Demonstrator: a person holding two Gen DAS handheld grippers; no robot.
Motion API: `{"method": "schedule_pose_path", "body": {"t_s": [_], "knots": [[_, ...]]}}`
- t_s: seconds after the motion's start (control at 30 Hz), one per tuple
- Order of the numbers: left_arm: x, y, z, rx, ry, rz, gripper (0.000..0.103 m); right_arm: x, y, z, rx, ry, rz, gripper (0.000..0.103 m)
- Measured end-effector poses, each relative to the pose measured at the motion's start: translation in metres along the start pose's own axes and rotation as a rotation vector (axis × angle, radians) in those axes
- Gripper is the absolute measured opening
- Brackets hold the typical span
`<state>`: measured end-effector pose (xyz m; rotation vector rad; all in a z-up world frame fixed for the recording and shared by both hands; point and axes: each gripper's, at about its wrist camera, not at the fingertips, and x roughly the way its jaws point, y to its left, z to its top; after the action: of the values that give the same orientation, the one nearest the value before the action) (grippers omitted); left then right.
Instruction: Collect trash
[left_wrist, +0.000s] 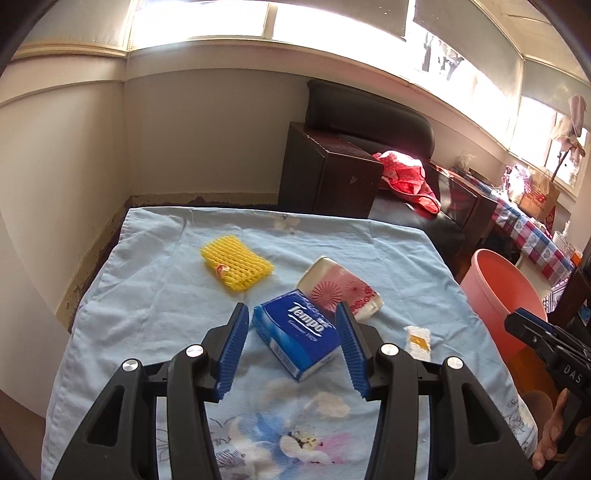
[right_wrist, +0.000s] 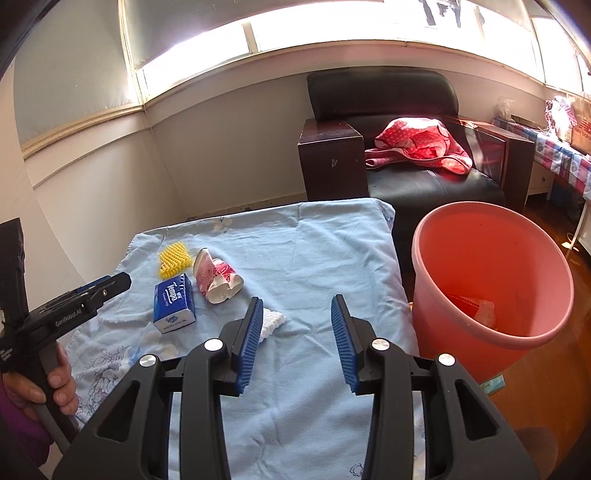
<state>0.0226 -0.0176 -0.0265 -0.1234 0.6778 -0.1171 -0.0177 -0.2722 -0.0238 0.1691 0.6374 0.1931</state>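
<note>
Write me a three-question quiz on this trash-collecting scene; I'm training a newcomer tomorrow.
1. True or false: the left gripper is shut on the blue Tempo tissue pack.
2. Which lies closest to the round pink plastic bucket? A) yellow foam fruit net B) small white foam pad C) crushed pink-patterned paper cup
3. Fill in: all four items lie on a light blue floral ____.

Key: 1 false, its jaws stand open around the pack; 2 B; 3 cloth.
</note>
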Motion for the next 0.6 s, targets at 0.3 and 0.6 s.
{"method": "schedule_pose_path", "body": {"t_s": [0.3, 0.6], "knots": [[0.069, 0.051, 0.028, -0.162, 0.111, 0.043, 0.048, 0.024, 0.019, 0.009, -0.049, 0.031, 0.060, 0.039], [0.121, 0.060, 0.038, -0.192, 0.185, 0.092, 0.046, 0.051, 0.035, 0.023, -0.106, 0.065, 0.122, 0.039]]}}
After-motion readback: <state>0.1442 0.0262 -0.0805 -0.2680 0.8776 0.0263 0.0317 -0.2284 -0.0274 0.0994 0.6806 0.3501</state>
